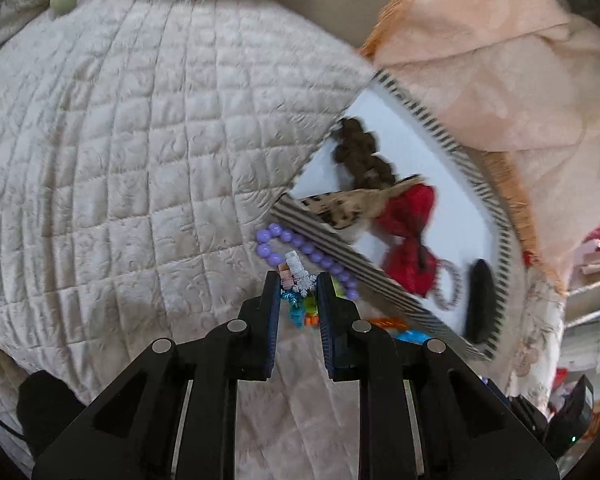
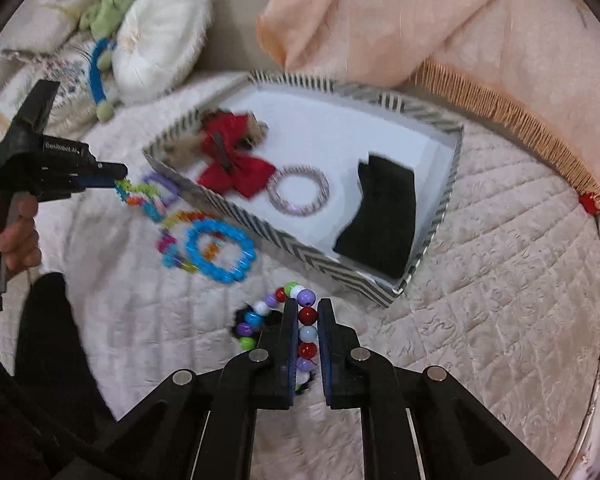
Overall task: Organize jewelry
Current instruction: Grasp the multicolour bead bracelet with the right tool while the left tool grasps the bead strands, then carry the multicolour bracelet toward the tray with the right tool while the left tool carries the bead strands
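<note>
Step in hand, as I read it: both grippers lifting bracelets off the quilt (image 2: 480, 280) to drop into the striped box (image 2: 440, 122).

How to do it well: lift straight up first so loops clear the box wall, carry over the white floor, open only when the beads hang inside, not over the rim. Bead strands are slippery & roll; grip across a bead, not the elastic. Aim for bare floor, away from the stuff already in there, so nothing tangles.

Right gripper (image 2: 308, 306): jaws nearly together, pinching the multicolour bead bracelet (image 2: 307, 315) w/ red, pale blue & purple beads between the pads; rest of the loop trails to 9 o'clock of the tips on the quilt, just off the box's near corner.

Left gripper (image 1: 298, 284): jaws narrowly apart w/ a small colourful charm bracelet (image 1: 300, 280) (snowflake, teal, green bits) between them; looks pinched, and in the right wrist view it hangs from the tips. A purple bead bracelet (image 1: 300, 246) lies at 12 o'clock of the tips, against the box's outer wall.

Still loose at 9 o'clock of the box: blue ring bracelet (image 2: 220, 250). Inside the box: red bow (image 2: 236, 160), pink coil hair tie (image 2: 300, 190), black pouch (image 2: 380, 216).
</note>
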Demonstrator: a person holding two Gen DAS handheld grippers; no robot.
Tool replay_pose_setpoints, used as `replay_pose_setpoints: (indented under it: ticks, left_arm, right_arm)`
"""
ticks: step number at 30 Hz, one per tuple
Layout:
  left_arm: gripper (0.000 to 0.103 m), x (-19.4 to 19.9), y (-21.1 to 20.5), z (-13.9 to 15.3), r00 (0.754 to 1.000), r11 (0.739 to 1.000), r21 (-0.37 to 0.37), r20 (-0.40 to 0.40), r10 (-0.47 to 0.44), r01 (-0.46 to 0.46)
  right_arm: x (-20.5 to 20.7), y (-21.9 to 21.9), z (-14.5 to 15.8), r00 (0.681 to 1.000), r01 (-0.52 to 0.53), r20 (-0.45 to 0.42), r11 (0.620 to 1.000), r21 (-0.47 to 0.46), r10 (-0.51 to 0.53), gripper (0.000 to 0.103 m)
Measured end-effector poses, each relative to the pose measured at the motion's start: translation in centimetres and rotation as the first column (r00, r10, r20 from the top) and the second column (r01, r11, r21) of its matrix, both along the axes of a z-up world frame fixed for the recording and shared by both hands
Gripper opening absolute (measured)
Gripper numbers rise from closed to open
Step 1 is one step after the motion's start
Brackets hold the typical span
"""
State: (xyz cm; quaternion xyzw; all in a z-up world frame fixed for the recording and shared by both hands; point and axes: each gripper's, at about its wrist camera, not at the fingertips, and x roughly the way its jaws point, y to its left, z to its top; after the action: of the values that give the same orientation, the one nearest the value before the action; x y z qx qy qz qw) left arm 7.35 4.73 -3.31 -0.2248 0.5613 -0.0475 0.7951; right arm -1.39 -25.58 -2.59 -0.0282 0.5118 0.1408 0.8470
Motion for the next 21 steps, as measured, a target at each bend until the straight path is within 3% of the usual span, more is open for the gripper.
replay_pose_setpoints:
  ticks: [12, 21]
  left_arm:
    - [0.017, -2.8, 0.0, 7.8, 0.988, 0.997, -0.015, 0.137, -0.072, 0.075]
    - [0.017, -2.3, -1.6, 10.6, 0.975, 0.993, 0.042, 0.193, -0.114, 0.108]
  right_arm:
    - [-1.6, 0.3, 6.5, 0.992, 0.007, 0.126, 0.999, 0.05, -0.013, 0.009]
    - [-0.9, 0.4, 8.7, 0.987, 0.01, 0.16, 0.999, 0.037, -0.016, 0.009]
